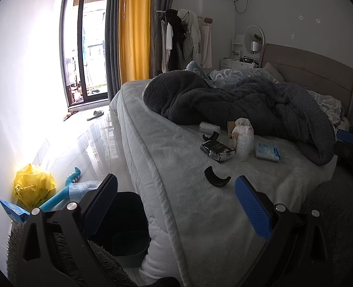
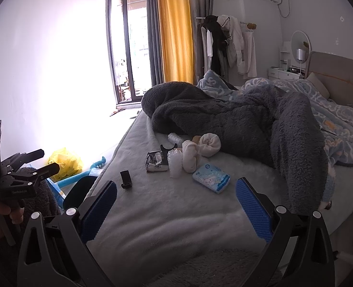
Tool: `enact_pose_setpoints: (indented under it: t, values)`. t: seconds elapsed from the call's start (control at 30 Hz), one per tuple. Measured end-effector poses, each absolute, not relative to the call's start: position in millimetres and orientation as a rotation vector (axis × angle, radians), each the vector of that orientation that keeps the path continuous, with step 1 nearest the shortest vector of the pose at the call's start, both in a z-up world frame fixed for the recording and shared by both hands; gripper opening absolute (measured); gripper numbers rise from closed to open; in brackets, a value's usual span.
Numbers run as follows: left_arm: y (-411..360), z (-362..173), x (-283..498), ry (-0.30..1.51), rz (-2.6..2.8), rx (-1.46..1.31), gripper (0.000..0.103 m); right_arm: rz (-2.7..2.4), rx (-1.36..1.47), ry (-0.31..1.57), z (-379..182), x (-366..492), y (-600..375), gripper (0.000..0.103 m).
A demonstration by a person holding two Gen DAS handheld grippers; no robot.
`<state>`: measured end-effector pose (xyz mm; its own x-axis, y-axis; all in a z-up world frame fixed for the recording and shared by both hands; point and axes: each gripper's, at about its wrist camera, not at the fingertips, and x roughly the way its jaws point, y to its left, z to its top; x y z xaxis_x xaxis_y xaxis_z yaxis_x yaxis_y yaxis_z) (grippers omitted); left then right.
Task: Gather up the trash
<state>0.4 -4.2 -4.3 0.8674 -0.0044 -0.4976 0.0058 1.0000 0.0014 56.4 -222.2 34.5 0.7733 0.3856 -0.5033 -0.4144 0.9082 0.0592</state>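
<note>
Trash lies on the bed (image 1: 200, 215): a curved black plastic piece (image 1: 216, 176), a black wrapper (image 1: 216, 150), a blue tissue pack (image 1: 267, 152), clear bubble wrap (image 1: 243, 147) and white socks (image 1: 244, 125). In the right wrist view I see the black piece (image 2: 126, 179), the wrapper (image 2: 156, 162) and the tissue pack (image 2: 211, 176). My left gripper (image 1: 176, 198) is open and empty, over the bed's edge and a dark bin (image 1: 126, 224). My right gripper (image 2: 176, 201) is open and empty above the bed, short of the tissue pack.
A grey fleece blanket (image 1: 248, 102) is heaped behind the trash. On the floor by the wall lie a yellow bag (image 1: 34, 186), a blue toy (image 1: 64, 191) and a blue packet (image 1: 11, 211). The left gripper shows in the right wrist view (image 2: 20, 174).
</note>
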Motion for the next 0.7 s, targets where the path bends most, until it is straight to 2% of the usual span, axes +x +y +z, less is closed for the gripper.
enact_pose_setpoints:
  t: [0.7]
  values:
    - [-5.5, -6.6, 0.4, 0.523, -0.006, 0.002, 0.1, 0.433, -0.061, 0.534, 33.2, 55.1, -220.2, 0.1]
